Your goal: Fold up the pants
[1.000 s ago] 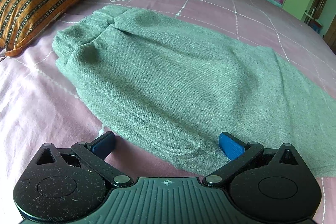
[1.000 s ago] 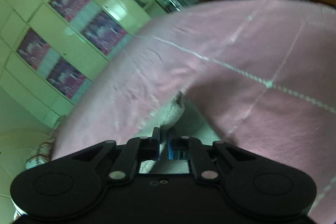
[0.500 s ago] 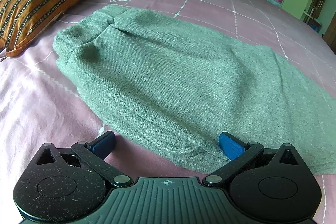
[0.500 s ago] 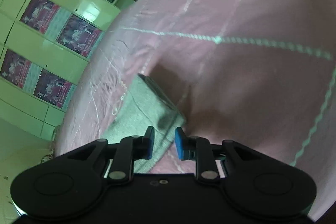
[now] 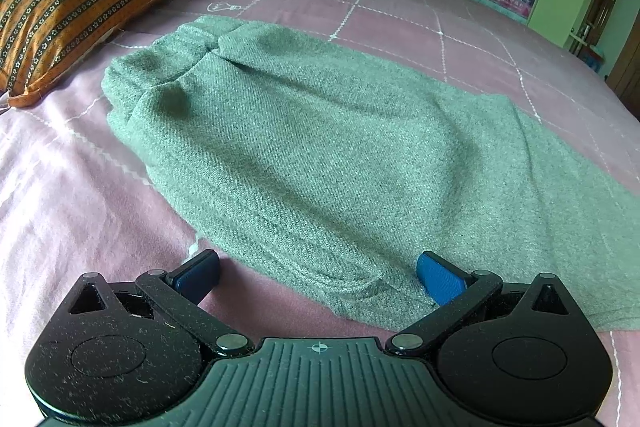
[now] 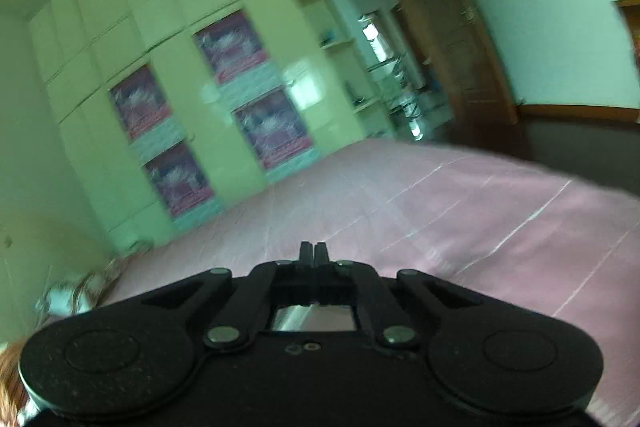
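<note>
Two grippers are in view. The left gripper (image 5: 318, 273) has its fingers spread wide at the near edge of the grey pants (image 5: 340, 155), which lie flat on the pink bed (image 5: 80, 195). The right gripper (image 6: 314, 254) is clenched on nothing, above the bed.
</note>
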Action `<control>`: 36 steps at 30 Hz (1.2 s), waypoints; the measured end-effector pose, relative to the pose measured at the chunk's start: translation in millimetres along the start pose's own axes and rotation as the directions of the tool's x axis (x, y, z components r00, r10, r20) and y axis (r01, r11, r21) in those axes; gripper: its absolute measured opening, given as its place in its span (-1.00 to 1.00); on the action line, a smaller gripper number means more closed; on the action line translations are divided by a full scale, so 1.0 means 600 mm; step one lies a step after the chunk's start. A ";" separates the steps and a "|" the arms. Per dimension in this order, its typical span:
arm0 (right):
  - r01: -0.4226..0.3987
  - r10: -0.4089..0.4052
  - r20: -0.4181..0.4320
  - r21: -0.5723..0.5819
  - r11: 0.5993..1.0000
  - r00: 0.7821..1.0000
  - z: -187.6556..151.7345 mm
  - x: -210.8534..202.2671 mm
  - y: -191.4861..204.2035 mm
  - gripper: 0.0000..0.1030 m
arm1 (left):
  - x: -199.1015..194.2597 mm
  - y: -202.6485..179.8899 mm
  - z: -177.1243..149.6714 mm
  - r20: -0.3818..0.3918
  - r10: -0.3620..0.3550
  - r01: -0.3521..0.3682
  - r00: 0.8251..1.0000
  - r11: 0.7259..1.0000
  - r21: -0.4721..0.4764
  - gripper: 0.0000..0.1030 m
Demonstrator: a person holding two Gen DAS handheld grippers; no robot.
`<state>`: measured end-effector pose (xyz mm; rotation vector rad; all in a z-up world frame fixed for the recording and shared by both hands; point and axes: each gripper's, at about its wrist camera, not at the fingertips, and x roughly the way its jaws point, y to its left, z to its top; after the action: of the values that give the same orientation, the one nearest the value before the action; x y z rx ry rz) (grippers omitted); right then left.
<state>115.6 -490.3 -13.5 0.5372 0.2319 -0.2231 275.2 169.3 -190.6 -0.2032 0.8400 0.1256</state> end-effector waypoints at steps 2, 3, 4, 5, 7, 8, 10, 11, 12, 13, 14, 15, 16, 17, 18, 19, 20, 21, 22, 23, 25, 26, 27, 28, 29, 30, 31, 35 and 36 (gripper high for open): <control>0.010 0.023 -0.152 0.215 0.977 0.988 -0.017 0.030 -0.068 -1.00 | -0.001 -0.002 -0.003 0.005 0.005 -0.005 1.000 1.000 0.000 1.00; 0.014 0.046 -0.198 0.291 0.957 0.979 -0.035 0.039 -0.085 -1.00 | -0.001 -0.002 -0.005 0.009 0.006 -0.006 1.000 1.000 -0.001 1.00; 0.024 0.044 -0.222 0.297 0.955 0.974 -0.052 0.042 -0.087 -0.93 | -0.002 -0.003 -0.006 0.011 0.006 -0.006 1.000 1.000 -0.002 1.00; 0.035 0.034 -0.233 0.286 0.958 0.972 -0.072 0.044 -0.082 -0.71 | -0.003 -0.003 -0.008 0.012 0.008 -0.007 1.000 1.000 -0.001 1.00; 0.058 0.024 -0.256 0.310 0.949 0.966 -0.108 0.051 -0.077 -0.65 | -0.004 -0.004 -0.007 0.008 0.007 -0.007 1.000 1.000 -0.001 1.00; 0.076 0.015 -0.258 0.337 0.939 0.966 -0.123 0.051 -0.078 -0.51 | -0.004 -0.003 -0.006 0.005 0.006 -0.006 1.000 1.000 -0.001 1.00; 0.072 0.039 -0.262 0.402 0.913 0.964 -0.152 0.045 -0.083 -0.49 | -0.003 -0.002 -0.004 0.000 0.002 -0.002 1.000 1.000 0.002 1.00; 0.052 0.064 -0.254 0.427 0.903 0.965 -0.158 0.046 -0.079 -0.52 | -0.002 0.000 -0.001 0.000 0.000 0.000 1.000 1.000 0.003 1.00; 0.051 0.069 -0.254 0.438 0.897 0.965 -0.164 0.049 -0.076 -0.52 | -0.001 0.000 -0.001 0.001 -0.001 0.001 1.000 1.000 0.006 1.00; 0.071 0.059 -0.274 0.441 0.895 0.960 -0.167 0.055 -0.073 -0.53 | -0.001 0.001 -0.001 0.002 -0.003 0.003 1.000 1.000 0.006 1.00; 0.083 0.054 -0.285 0.446 0.891 0.957 -0.170 0.062 -0.073 -0.52 | -0.001 0.001 -0.001 0.004 -0.004 0.004 1.000 1.000 0.005 1.00; 0.090 0.055 -0.297 0.453 0.887 0.953 -0.173 0.071 -0.073 -0.52 | -0.001 0.001 -0.002 0.007 -0.005 0.005 1.000 1.000 0.005 1.00; 0.119 0.040 -0.330 0.449 0.886 0.943 -0.172 0.080 -0.074 -0.52 | -0.001 0.002 -0.003 0.010 -0.006 0.006 1.000 1.000 0.006 1.00; 0.166 0.011 -0.368 0.447 0.879 0.930 -0.173 0.093 -0.076 -0.52 | -0.001 0.002 -0.003 0.011 -0.008 0.008 1.000 1.000 0.004 1.00; 0.171 0.018 -0.371 0.468 0.867 0.928 -0.172 0.106 -0.079 -0.51 | -0.001 0.003 -0.004 0.012 -0.008 0.008 1.000 1.000 0.004 1.00; 0.167 0.026 -0.369 0.481 0.861 0.929 -0.174 0.113 -0.082 -0.51 | -0.001 0.003 -0.004 0.013 -0.009 0.009 1.000 1.000 0.005 1.00; 0.175 0.014 -0.369 0.473 0.863 0.929 -0.172 0.120 -0.082 -0.65 | -0.001 0.003 -0.004 0.012 -0.009 0.009 1.000 1.000 0.005 1.00; 0.178 0.003 -0.367 0.460 0.870 0.930 -0.168 0.122 -0.080 -1.00 | -0.002 0.003 -0.004 0.011 -0.010 0.010 1.000 1.000 0.004 1.00; 0.154 0.013 -0.344 0.453 0.878 0.939 -0.162 0.116 -0.073 -1.00 | -0.002 0.003 -0.004 0.011 -0.011 0.011 1.000 1.000 0.005 1.00; 0.096 0.043 -0.290 0.449 0.888 0.956 -0.152 0.098 -0.060 -1.00 | -0.002 0.004 -0.004 0.010 -0.014 0.013 1.000 1.000 0.006 1.00; 0.019 0.085 -0.226 0.424 0.905 0.970 -0.138 0.058 -0.033 -1.00 | -0.002 0.006 -0.004 0.013 -0.019 0.019 1.000 1.000 0.007 1.00; 0.010 0.092 -0.220 0.422 0.907 0.971 -0.140 0.047 -0.028 -1.00 | -0.001 0.006 -0.004 0.015 -0.019 0.019 1.000 1.000 0.009 1.00; 0.021 0.087 -0.229 0.431 0.902 0.970 -0.145 0.043 -0.033 -1.00 | -0.001 0.005 -0.005 0.017 -0.018 0.018 1.000 1.000 0.009 1.00; 0.053 0.066 -0.252 0.439 0.897 0.966 -0.157 0.045 -0.044 -1.00 | -0.001 0.005 -0.006 0.020 -0.016 0.016 1.000 1.000 0.009 1.00; 0.091 0.043 -0.287 0.438 0.895 0.957 -0.171 0.058 -0.060 -1.00 | -0.002 0.004 -0.007 0.021 -0.014 0.014 1.000 1.000 0.008 1.00; 0.142 0.027 -0.357 0.439 0.887 0.934 -0.188 0.075 -0.080 -0.92 | -0.003 0.003 -0.008 0.020 -0.014 0.014 1.000 1.000 0.007 1.00; 0.177 0.021 -0.397 0.454 0.873 0.918 -0.198 0.080 -0.094 -0.88 | -0.004 0.004 -0.007 0.016 -0.016 0.016 1.000 1.000 0.006 1.00; 0.130 0.006 -0.276 0.470 0.873 0.961 -0.191 0.019 -0.097 -0.52 | -0.003 0.007 -0.006 0.015 -0.026 0.026 1.000 1.000 0.009 1.00; 0.131 0.014 -0.279 0.494 0.859 0.960 -0.194 0.018 -0.104 -0.51 | -0.003 0.006 -0.007 0.018 -0.021 0.021 1.000 1.000 0.011 1.00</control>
<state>90.5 -482.5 -143.1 1.0956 0.4662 -0.2719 270.4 171.6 -192.5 -0.2009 0.8199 0.1029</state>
